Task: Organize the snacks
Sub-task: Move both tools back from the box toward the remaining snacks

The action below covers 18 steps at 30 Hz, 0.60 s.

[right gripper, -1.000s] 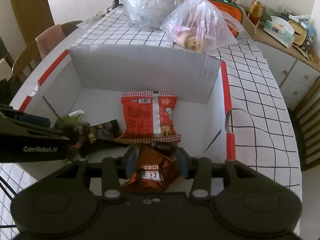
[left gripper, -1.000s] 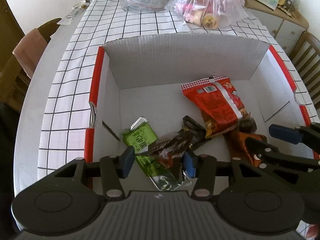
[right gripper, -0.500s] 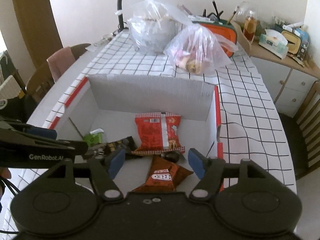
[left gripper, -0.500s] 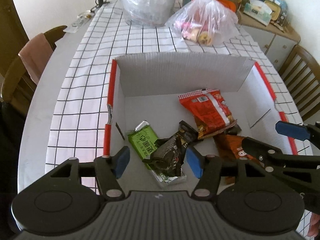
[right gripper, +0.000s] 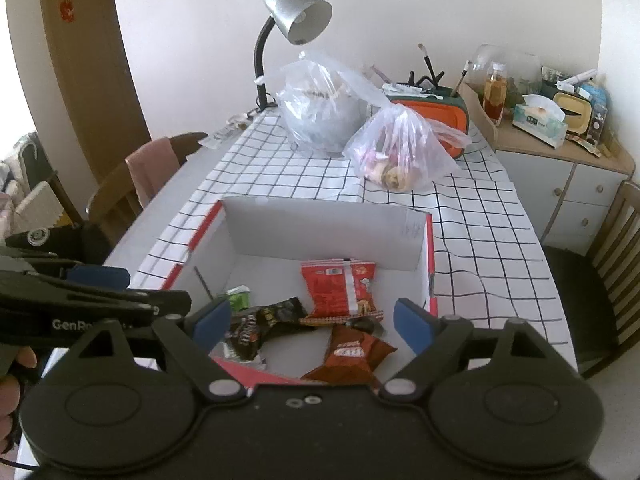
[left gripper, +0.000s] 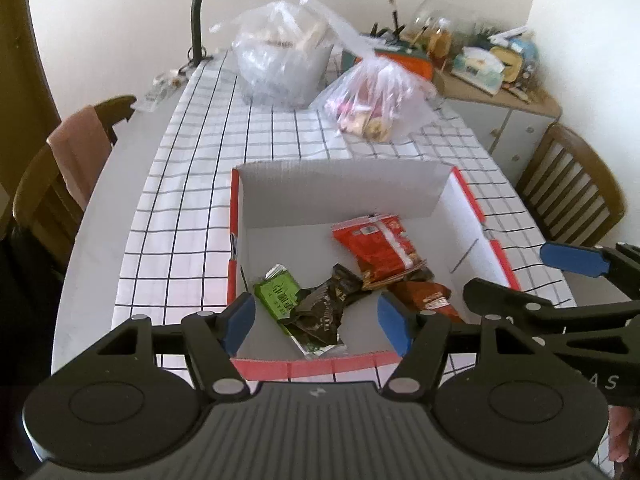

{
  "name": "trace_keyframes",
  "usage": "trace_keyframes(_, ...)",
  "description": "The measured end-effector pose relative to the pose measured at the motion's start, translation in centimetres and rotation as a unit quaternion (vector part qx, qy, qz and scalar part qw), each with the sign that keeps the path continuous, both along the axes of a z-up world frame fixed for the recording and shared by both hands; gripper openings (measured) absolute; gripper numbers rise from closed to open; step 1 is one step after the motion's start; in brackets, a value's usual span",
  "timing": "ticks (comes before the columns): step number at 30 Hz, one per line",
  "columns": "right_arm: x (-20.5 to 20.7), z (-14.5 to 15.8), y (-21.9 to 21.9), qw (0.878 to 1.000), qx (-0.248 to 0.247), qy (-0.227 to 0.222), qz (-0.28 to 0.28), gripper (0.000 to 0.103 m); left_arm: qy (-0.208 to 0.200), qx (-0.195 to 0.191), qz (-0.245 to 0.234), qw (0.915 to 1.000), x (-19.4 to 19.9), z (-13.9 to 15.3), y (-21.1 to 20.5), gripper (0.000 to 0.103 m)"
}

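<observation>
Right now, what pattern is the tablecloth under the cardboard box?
The tablecloth is white with a thin black grid; the right wrist view shows it best.

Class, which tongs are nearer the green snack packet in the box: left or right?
Left. The left tongs hang just above the green snack packet; the right tongs hang farther right, over the brown packet.

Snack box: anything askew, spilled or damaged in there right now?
Nothing spilled or torn. The packets lie in a loose pile in the box: the dark wrapper crumpled over the green packet, the red bag overlapping the brown one. Both grippers' jaws are opening, empty.
</observation>
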State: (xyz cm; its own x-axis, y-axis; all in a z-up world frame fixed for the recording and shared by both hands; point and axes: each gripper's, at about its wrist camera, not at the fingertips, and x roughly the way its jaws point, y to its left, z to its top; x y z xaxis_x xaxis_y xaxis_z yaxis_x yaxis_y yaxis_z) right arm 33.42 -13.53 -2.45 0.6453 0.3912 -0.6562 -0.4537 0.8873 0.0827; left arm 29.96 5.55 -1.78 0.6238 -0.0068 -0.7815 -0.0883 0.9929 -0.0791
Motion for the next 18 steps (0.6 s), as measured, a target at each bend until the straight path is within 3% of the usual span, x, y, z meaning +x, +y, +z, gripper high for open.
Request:
trace_keyframes(3,-1.1,0.4,-0.6,1.000,0.011,0.000,-0.004,0.096,-0.013,-0.004,-0.004,0.9999,-1.3,1.0,-0.1,0.070)
trace_keyframes(11,-5.3,1.8,-1.8,0.999,0.035,-0.015,0.008,0.102,-0.043,-0.013,-0.012,0.9989,-4.8,2.5,-0.2,0.075)
trace_keyframes(18,-8.4,1.7,-2.5,0.999,0.046,-0.020,0.012,0.103,-0.050,-0.020,-0.030,0.9981,-7.9,2.7,-0.7,0.076)
